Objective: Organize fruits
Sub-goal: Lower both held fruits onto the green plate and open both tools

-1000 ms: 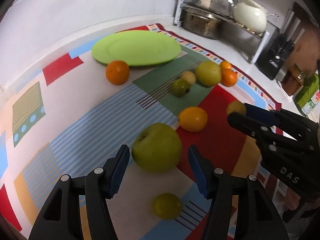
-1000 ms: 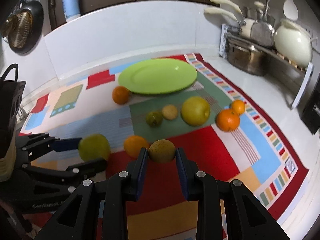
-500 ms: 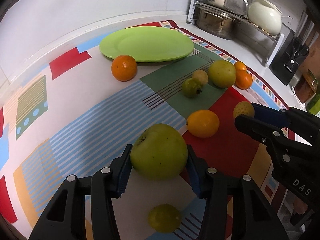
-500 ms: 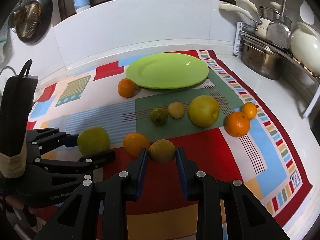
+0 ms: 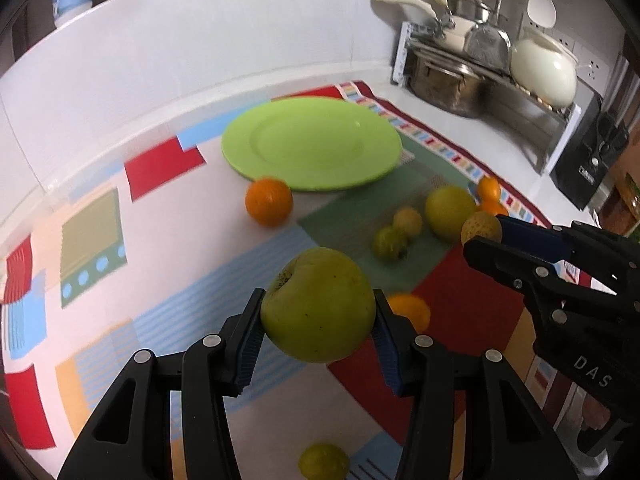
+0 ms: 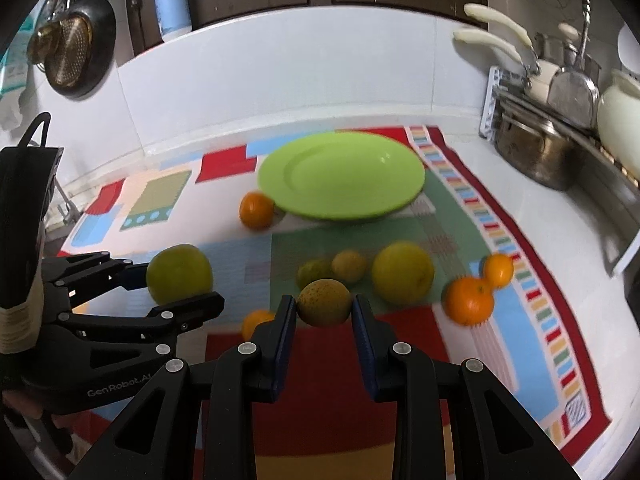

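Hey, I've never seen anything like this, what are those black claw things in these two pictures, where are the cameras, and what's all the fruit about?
These are two hand-held grippers, not a robot: a person squeezes one in each hand. Each carries a wide-angle camera looking along its own fingers, so each picture shows one claw from behind and the other from the side.

The left gripper is shut on a green apple, lifted off the mat. The right gripper is shut on a small speckled yellow fruit.

Below lies a colourful patchwork mat on a kitchen counter. On it sit an empty green plate, an orange touching its rim, and more loose oranges and yellow-green fruits. Presumably the fruit is headed for the plate.
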Motion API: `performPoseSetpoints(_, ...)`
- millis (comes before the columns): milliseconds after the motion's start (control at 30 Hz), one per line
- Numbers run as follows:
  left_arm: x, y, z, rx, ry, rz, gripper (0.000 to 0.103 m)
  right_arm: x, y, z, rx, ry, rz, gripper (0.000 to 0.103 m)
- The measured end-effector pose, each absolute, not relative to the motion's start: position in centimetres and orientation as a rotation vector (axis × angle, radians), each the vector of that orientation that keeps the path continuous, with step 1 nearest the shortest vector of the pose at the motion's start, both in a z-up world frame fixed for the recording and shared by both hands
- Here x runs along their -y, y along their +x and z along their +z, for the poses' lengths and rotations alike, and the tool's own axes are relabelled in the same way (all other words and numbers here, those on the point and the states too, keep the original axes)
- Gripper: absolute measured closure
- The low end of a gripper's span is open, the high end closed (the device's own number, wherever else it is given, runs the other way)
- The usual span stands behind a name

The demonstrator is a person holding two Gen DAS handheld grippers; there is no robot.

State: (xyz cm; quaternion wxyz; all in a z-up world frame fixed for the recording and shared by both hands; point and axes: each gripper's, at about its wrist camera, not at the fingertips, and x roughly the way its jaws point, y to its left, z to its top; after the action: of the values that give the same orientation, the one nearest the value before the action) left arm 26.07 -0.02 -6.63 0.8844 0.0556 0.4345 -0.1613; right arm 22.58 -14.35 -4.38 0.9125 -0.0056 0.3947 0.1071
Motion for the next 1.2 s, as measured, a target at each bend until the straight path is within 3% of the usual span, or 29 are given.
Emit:
performPoseSetpoints(600, 1.4, 34.0, -3.0, -0.796, 0.156, -0.295, 0.053, 15.6, 31.9, 0.1, -0.703, -0.066, 0.268, 0.073)
performPoseSetpoints(1200, 2.3, 42.3, -7.0, -0.907, 0.181, -0.32, 0.053, 15.5, 41.7, -5.1, -0.9, -0.112, 0.329, 0.073)
